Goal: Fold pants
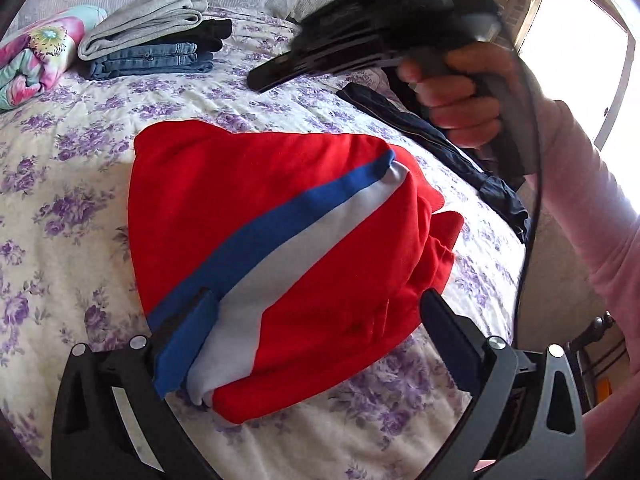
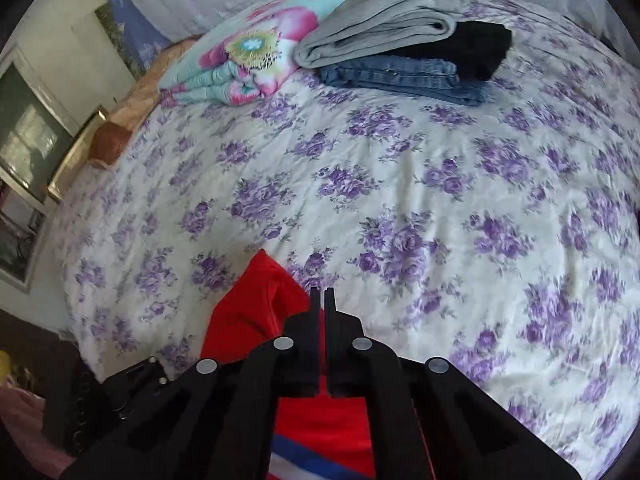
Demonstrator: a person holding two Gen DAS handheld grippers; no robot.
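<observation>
Left tool (image 1: 316, 316) is spread wide, one finger on the blue stripe, nothing pinched. Right tool (image 1: 264, 80) hangs above with its fingers pressed together, empty. The red pants (image 1: 256, 216) sit in a folded bundle on the flowered bed (image 2: 400, 184), well apart from the folded stack (image 2: 404, 52). I'd press the edges flat and square that loose flap on the right before lifting.

Floral bedspread (image 2: 400, 168): red pants (image 1: 280, 240), folded stack (image 2: 400, 52), quilt (image 2: 248, 52).
</observation>
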